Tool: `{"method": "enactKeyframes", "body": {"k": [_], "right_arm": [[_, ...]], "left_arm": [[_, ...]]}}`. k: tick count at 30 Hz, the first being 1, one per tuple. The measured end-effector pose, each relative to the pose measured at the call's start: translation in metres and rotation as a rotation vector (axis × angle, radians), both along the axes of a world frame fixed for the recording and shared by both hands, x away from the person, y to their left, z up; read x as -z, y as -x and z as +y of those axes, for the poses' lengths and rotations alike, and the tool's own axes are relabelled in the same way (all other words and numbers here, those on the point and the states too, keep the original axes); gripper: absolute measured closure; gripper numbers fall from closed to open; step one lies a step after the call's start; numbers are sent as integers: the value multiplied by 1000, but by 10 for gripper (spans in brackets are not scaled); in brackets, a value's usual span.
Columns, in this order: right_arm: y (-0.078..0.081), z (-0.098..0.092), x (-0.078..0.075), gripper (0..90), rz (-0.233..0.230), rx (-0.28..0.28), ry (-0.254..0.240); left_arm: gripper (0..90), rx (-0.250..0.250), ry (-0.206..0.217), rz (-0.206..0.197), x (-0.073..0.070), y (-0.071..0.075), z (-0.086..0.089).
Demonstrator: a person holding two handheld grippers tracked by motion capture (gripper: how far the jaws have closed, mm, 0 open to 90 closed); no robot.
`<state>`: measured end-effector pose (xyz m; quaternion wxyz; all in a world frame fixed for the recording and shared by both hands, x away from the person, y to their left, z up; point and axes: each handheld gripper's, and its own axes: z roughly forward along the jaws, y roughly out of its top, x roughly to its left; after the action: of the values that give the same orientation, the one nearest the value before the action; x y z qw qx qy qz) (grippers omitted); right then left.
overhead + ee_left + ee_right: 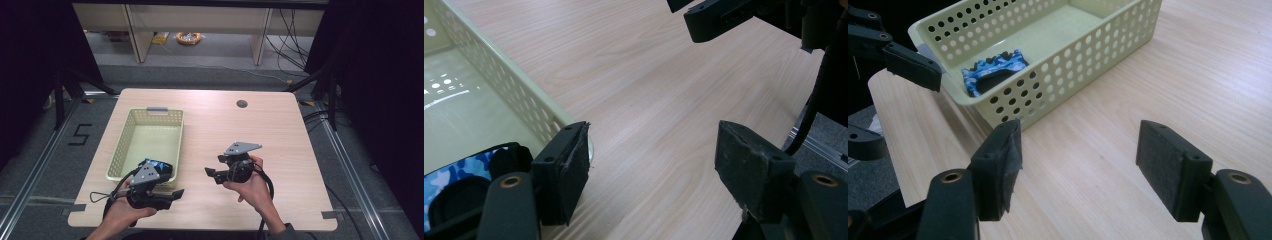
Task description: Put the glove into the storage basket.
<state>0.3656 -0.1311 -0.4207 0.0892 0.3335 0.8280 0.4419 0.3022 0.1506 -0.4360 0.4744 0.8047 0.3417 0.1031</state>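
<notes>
**Blue item lying in basket, both grippers empty**

The blue camouflage-patterned item (993, 72) is seen lying at the near end of the pale green perforated basket (131, 131). The left gripper (176, 194) and right gripper (209, 173) are held over the bare tabletop (280, 130), facing each other, the jaws of each spread with nothing between them. The placing step is judged complete; either a withdrawal or a fresh reach into the basket would be called for next.
</notes>
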Motion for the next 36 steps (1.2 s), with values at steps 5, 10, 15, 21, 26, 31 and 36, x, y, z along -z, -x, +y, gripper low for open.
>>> {"method": "enactKeyframes", "body": {"k": [5, 10, 15, 21, 26, 31, 36], "right_arm": [[5, -6, 3, 356, 13, 22, -17], [9, -10, 6, 355, 48, 23, -25], [11, -14, 11, 354, 31, 22, -9], [16, -17, 15, 353, 37, 11, -18], [20, -20, 17, 350, 39, 22, -21], [24, -23, 21, 339, 39, 17, -37], [28, -27, 24, 330, 23, -1, -50]], "left_arm": [[295, -4, 1, 3, 4, 4, -1], [295, 9, 15, 8, 6, 10, -3], [295, 20, 0, 10, 7, 18, -5], [295, 41, 7, 17, 14, 25, -9], [295, 49, 0, 22, 18, 27, -11], [284, 52, -2, 20, 22, 29, -10], [280, 49, -28, 16, 29, 32, -10]]}}
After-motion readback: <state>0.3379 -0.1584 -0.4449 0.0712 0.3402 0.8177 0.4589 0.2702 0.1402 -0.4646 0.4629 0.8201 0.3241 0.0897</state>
